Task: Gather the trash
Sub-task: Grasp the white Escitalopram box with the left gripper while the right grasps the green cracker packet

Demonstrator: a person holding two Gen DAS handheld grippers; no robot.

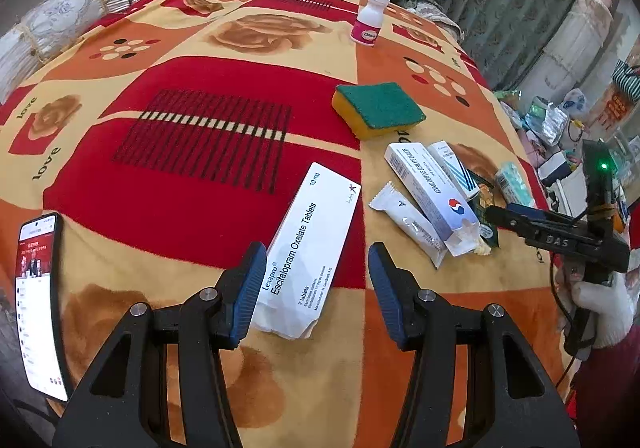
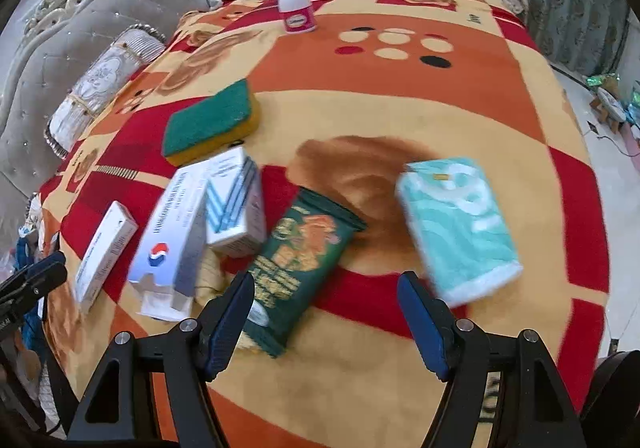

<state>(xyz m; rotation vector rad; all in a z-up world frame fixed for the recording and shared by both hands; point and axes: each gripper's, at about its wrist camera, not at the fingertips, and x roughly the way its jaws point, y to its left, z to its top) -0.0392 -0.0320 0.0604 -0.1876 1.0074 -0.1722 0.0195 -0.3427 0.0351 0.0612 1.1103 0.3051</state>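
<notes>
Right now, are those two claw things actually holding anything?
Nothing is held. The left gripper stands open around the near end of the white tablet box, one pad apart from it. The right gripper hangs open over the green snack packet.

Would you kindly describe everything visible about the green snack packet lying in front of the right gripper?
The green snack packet is a flat, dark green foil-looking pouch with crimped ends, printed with orange artwork and yellow lettering. It lies flat on the patterned blanket, tilted with its far end leaning right. Its upper left edge sits against the blue-striped medicine box. Its near end reaches between the fingers of the open right gripper, close beside the left finger; no finger visibly presses it. In the left wrist view it is mostly hidden.
</notes>
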